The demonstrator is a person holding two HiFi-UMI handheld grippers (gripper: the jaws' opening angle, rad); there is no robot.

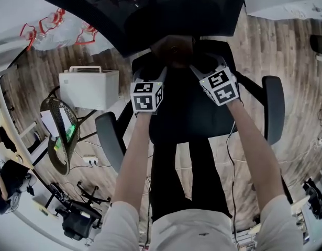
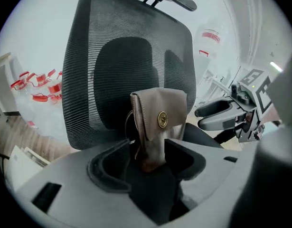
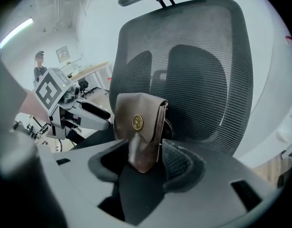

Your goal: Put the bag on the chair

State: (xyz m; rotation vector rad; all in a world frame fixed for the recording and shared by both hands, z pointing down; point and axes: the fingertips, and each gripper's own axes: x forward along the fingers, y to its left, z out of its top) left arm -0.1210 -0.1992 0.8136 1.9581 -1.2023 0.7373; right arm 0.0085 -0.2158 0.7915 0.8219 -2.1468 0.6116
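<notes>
A small brown leather bag [image 1: 174, 51] with a round brass clasp stands upright at the back of the black office chair's seat [image 1: 187, 114], leaning on the mesh backrest [image 2: 112, 70]. My left gripper [image 2: 148, 160] is open, and the bag [image 2: 160, 122] shows between its fingers without the pads pressing on it. The right gripper [image 3: 146, 163] is open too, its jaws wide on either side of the bag [image 3: 138, 127]. In the head view both grippers, left [image 1: 152, 67] and right [image 1: 202, 64], reach in from either side of the bag.
The chair's armrests [image 1: 111, 140] [image 1: 273, 109] flank my forearms. On the wooden floor to the left sit a white box [image 1: 90, 88] and a mesh wastebasket [image 1: 58, 132]. A person [image 3: 39, 68] stands far off in the room.
</notes>
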